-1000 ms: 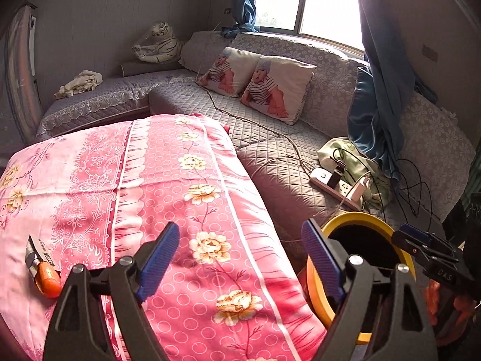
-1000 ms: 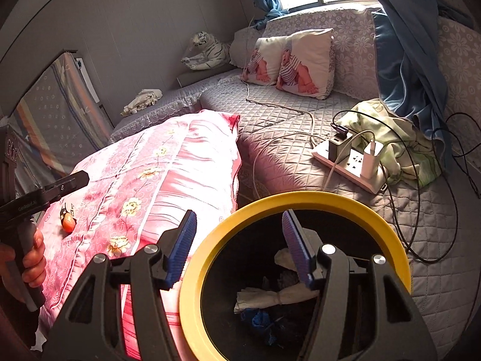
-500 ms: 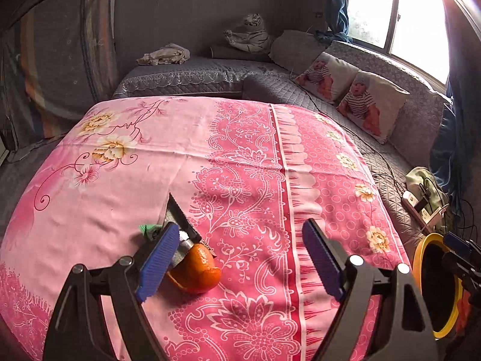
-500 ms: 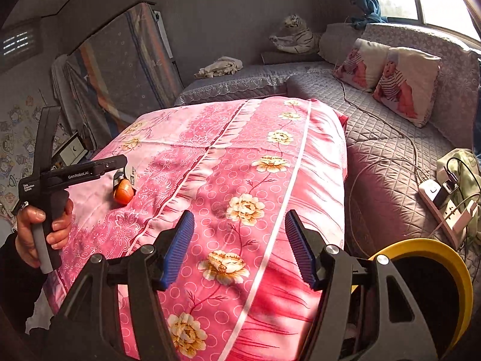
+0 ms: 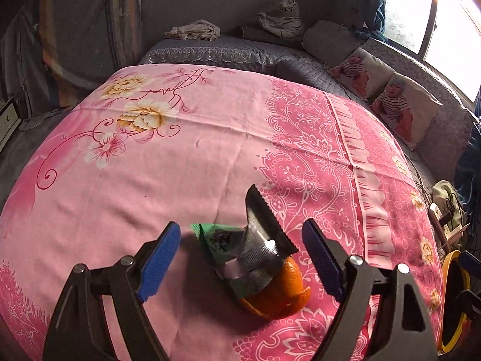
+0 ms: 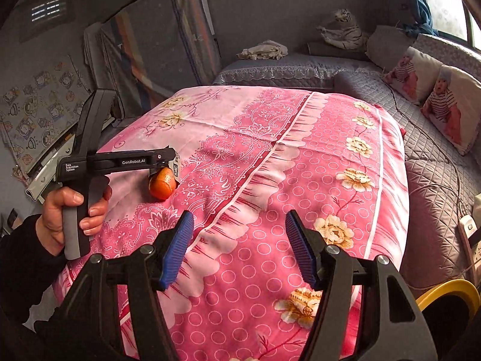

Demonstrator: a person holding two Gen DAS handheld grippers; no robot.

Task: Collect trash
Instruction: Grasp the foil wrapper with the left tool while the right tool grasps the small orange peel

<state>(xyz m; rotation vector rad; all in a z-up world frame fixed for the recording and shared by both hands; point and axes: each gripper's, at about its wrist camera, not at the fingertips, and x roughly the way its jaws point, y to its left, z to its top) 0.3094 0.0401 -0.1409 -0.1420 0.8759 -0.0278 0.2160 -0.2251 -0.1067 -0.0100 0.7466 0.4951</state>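
Peel [image 5: 278,296], wrapper [image 5: 255,246] on pink cloth [image 5: 150,180]

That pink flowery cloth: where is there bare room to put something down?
Most of the pink cloth is bare: the pale stretch beyond the wrapper, up to the big flowers, and the ringed border on the right. The crowded spot is between the left tool fingers, where wrapper and orange peel lie.

An orange peel [image 5: 278,293] lies on the pink bedspread, a crumpled green-silver wrapper [image 5: 246,249] draped over it.
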